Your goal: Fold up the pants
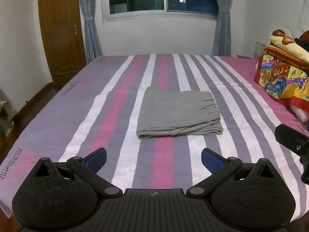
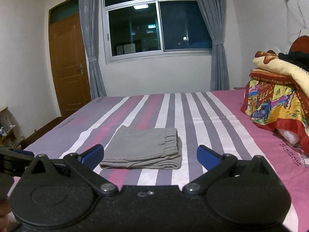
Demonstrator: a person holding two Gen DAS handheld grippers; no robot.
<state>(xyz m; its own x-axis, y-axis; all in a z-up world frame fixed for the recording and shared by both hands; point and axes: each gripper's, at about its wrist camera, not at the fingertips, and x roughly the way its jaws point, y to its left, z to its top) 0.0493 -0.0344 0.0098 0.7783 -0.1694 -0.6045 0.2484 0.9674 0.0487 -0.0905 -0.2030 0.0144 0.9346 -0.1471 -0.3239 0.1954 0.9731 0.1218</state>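
And here sit the grey pants (image 1: 178, 113), folded into a neat rectangular stack in the middle of the striped bed (image 1: 58, 116), apart from everything else. From the left gripper (image 1: 153, 159) they lie straight ahead and a touch to the right; from the right gripper (image 2: 150, 157) straight ahead and a touch to the left, so the stack lies ahead of both, between their two lines of sight. Its long side runs across the view, folded edge facing the grippers, waistband end off to the right. Neither hand looks clearly nearer. Both grippers hang clear above the sheet with blue fingers (image 1: 96, 157) spread wide, nothing between them, nothing touched: both released and empty. The pile of bright bedding (image 2: 276, 104) sits well apart at the right edge of the bed. Judging by how the stack lies, the folding looks done, or very nearly; any next move would mean reaching forward to the near edge.
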